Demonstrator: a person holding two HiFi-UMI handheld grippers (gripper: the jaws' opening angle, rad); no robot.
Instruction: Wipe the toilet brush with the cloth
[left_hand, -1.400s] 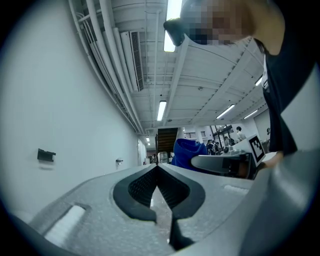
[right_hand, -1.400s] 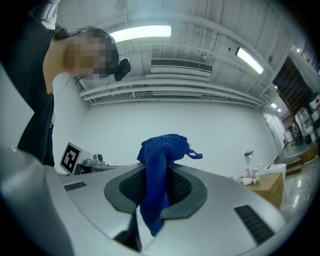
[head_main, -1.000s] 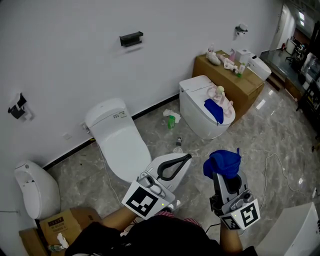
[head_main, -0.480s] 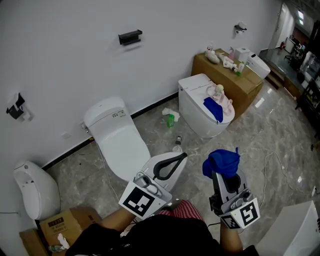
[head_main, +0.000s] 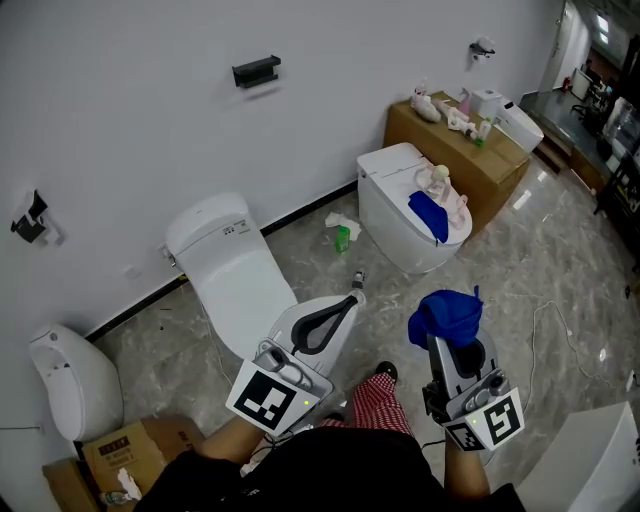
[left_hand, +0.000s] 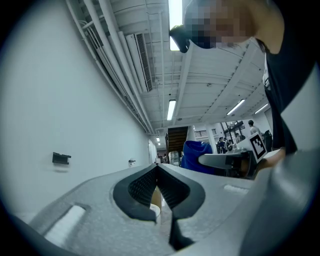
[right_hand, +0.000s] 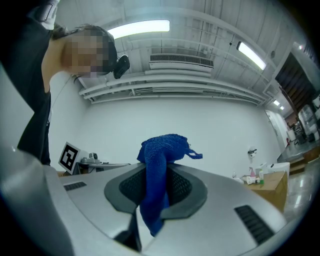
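Cloth, blue and bunched, is pinched between the jaws of the right gripper at the lower right of the head view. Its bulk bulges out above the jaw tips and a tail hangs down between the pads.

The left gripper sits to its left, at lower centre, well apart from it. Its jaws are pressed together with nothing clearly caught in them. Only pale shapes from farther off show through the slit below the tips.

Both grippers are held over the grey marble floor. Between them, at the bottom edge, are a red-checked trouser leg and a dark shoe.

A white toilet stands by the wall at centre left. A second toilet, right of centre, carries another blue cloth and a pale doll on its lid. A green bottle stands on the floor between the two toilets. A cardboard box with small items on top fills the upper right.
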